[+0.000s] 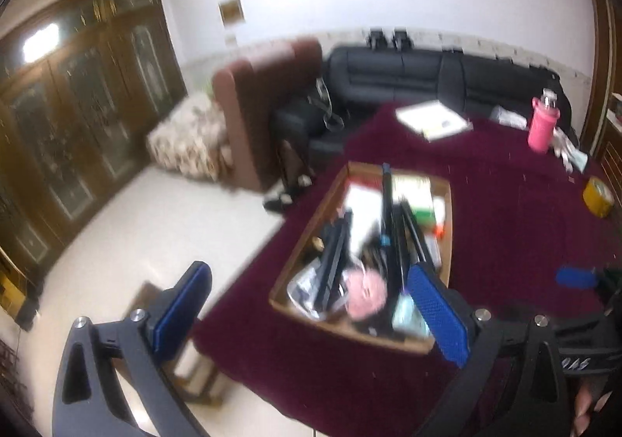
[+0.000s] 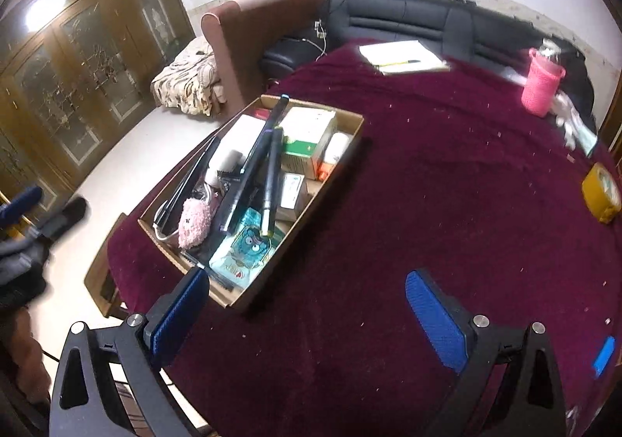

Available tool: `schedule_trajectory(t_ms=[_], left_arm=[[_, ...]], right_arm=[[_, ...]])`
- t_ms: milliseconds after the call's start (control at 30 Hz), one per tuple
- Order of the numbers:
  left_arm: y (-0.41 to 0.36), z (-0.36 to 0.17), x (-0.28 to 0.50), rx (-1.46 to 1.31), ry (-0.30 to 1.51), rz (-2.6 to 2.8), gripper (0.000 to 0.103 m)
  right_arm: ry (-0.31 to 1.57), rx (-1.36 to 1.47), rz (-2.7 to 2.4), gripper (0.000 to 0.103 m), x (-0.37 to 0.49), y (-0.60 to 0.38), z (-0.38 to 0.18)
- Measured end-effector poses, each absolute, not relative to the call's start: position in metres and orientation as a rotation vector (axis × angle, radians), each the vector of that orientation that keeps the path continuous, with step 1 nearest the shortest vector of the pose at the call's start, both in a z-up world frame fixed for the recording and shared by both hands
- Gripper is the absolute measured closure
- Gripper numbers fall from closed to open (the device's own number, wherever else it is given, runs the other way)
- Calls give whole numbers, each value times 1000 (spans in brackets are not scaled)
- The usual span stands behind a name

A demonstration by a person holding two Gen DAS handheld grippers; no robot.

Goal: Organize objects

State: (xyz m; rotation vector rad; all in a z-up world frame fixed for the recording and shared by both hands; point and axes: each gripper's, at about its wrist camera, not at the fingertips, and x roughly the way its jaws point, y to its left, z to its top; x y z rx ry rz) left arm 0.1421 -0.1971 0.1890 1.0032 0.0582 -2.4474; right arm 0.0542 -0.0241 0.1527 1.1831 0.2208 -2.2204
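A shallow cardboard box [image 2: 352, 134] [image 1: 449, 204] sits on the maroon tablecloth [image 2: 447, 184] [image 1: 505, 211], packed with several items: long black sticks [image 2: 252, 169], a pink fluffy toy [image 2: 192, 221] [image 1: 365, 293], a blue cartoon packet [image 2: 245, 246], a green and white carton [image 2: 309, 140]. My left gripper [image 1: 311, 312] hovers open above the box's near end, holding nothing. My right gripper [image 2: 307, 314] is open and empty over bare cloth, just right of the box's near corner.
At the table's far side lie a white notebook with a pen [image 2: 400, 56], a pink sleeved bottle [image 2: 540, 85] and white clutter. A yellow tape roll [image 2: 600, 192] sits at the right edge. A black sofa [image 2: 408, 17], brown headboard [image 2: 252, 33] and wooden cabinets [image 2: 77, 68] stand beyond.
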Motion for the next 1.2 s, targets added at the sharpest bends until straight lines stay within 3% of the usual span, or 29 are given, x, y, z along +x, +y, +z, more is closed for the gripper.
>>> schedule_trajectory(t_ms=[333,1200], left_arm=[[-203,152,141,1099,56,-2378,2],[-210,161,164,1083,137,-2417,2]], right_arm=[[338,1055,-2266,0,67,-41,164],[350,1028,-2279,0,85,-50,170]])
